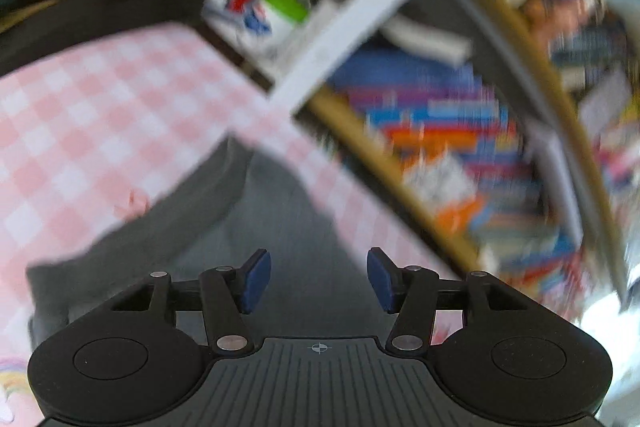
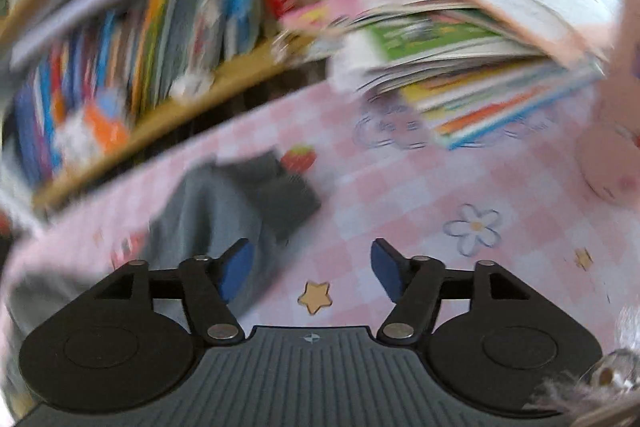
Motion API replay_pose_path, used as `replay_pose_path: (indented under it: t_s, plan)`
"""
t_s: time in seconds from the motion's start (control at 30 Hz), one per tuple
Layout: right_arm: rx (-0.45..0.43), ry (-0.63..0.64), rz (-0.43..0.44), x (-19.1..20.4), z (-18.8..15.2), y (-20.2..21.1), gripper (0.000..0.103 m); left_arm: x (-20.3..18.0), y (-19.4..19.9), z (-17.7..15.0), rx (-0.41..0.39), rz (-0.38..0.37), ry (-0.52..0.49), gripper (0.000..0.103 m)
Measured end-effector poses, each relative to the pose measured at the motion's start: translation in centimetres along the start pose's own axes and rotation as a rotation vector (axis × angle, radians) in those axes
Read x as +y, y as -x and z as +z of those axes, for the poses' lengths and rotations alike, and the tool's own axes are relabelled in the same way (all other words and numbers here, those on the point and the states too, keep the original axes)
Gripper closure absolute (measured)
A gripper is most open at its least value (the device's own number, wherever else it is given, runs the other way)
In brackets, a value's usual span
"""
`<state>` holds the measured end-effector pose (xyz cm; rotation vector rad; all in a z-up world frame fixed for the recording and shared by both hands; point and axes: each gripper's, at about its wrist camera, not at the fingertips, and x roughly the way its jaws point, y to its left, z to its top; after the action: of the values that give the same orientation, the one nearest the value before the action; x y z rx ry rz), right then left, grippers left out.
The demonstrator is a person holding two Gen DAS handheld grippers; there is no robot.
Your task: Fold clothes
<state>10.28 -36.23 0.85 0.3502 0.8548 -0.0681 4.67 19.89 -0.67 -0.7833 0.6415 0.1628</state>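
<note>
A dark grey garment (image 1: 276, 227) lies on the pink checked tablecloth (image 1: 100, 115). In the left wrist view it spreads under and ahead of my left gripper (image 1: 319, 277), which is open and empty above it. In the right wrist view the same garment (image 2: 224, 203) lies to the left with a darker folded end (image 2: 286, 187). My right gripper (image 2: 312, 273) is open and empty, over the cloth (image 2: 400, 195) just right of the garment. Both views are motion-blurred.
A wooden bookshelf (image 2: 160, 123) full of coloured books runs along the table's far edge; it also shows in the left wrist view (image 1: 400, 187). A stack of books (image 2: 460, 67) lies on the table at the right. A pen holder (image 1: 280, 7) and clutter stand at the back.
</note>
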Motion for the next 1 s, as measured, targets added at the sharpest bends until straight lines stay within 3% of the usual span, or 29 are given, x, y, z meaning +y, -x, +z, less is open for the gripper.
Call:
replay_pose_path:
  t_s: [0.07, 0.13, 0.2, 0.3, 0.33, 0.37, 0.43, 0.5, 0.53, 0.67, 0.73, 0.77, 0.8, 0.87, 0.93, 1.0]
  plan:
    - [0.018, 0.079, -0.002, 1.2, -0.2, -1.4, 0.033, 0.0, -0.4, -1.4, 0.046, 0.014, -0.049, 0.051]
    - [0.004, 0.113, -0.003, 2.4, 0.1, -2.7, 0.029, 0.4, -1.0, -2.5, 0.078, 0.082, -0.069, 0.052]
    - [-0.009, 0.130, -0.017, 3.5, 0.7, -4.1, 0.029, 1.2, -1.5, -3.1, 0.104, 0.134, -0.051, 0.053]
    - [0.001, 0.116, -0.014, 4.7, 1.4, -5.8, 0.032, 2.5, -1.0, -3.8, 0.087, 0.143, -0.015, 0.055]
    - [0.009, 0.110, -0.013, 5.1, 1.5, -6.3, 0.037, 2.6, -0.8, -3.9, 0.083, 0.165, -0.021, 0.055]
    - [0.020, 0.110, -0.009, 5.5, 1.6, -6.7, 0.044, 2.8, -0.6, -3.9, 0.084, 0.179, -0.029, 0.062]
    - [0.036, 0.108, -0.002, 6.2, 1.7, -7.2, 0.075, 3.0, -0.1, -4.0, 0.085, 0.205, -0.044, 0.069]
    - [0.048, 0.093, 0.043, 6.6, 1.9, -6.8, 0.091, 3.6, 0.4, -3.9, 0.088, 0.204, -0.016, 0.071]
    - [0.027, 0.089, 0.073, 7.0, 2.1, -5.8, 0.092, 3.7, 0.6, -3.9, 0.090, 0.208, -0.012, 0.072]
    - [-0.251, 0.071, 0.209, 7.3, 2.7, 2.0, 0.092, 4.3, 1.5, -4.3, 0.089, 0.213, -0.002, 0.073]
    - [-0.359, 0.080, 0.171, 7.0, 2.5, 4.6, 0.090, 4.3, 1.7, -4.7, 0.084, 0.212, 0.002, 0.073]
    - [-0.360, 0.082, 0.117, 6.7, 2.3, 4.6, 0.088, 4.2, 1.7, -4.9, 0.082, 0.212, 0.000, 0.073]
    - [-0.333, 0.090, 0.054, 6.3, 2.1, 4.0, 0.076, 4.1, 1.7, -4.9, 0.084, 0.213, -0.008, 0.073]
    - [-0.200, 0.092, -0.098, 4.9, 1.7, 1.4, 0.053, 3.9, 1.7, -5.0, 0.089, 0.216, -0.024, 0.072]
    - [-0.132, 0.005, -0.167, 2.8, 1.1, 0.4, 0.054, 3.9, 1.7, -4.9, 0.097, 0.211, -0.024, 0.072]
    - [-0.118, -0.036, -0.131, 1.7, 0.3, 0.6, 0.053, 4.1, 1.8, -5.0, 0.091, 0.202, -0.018, 0.072]
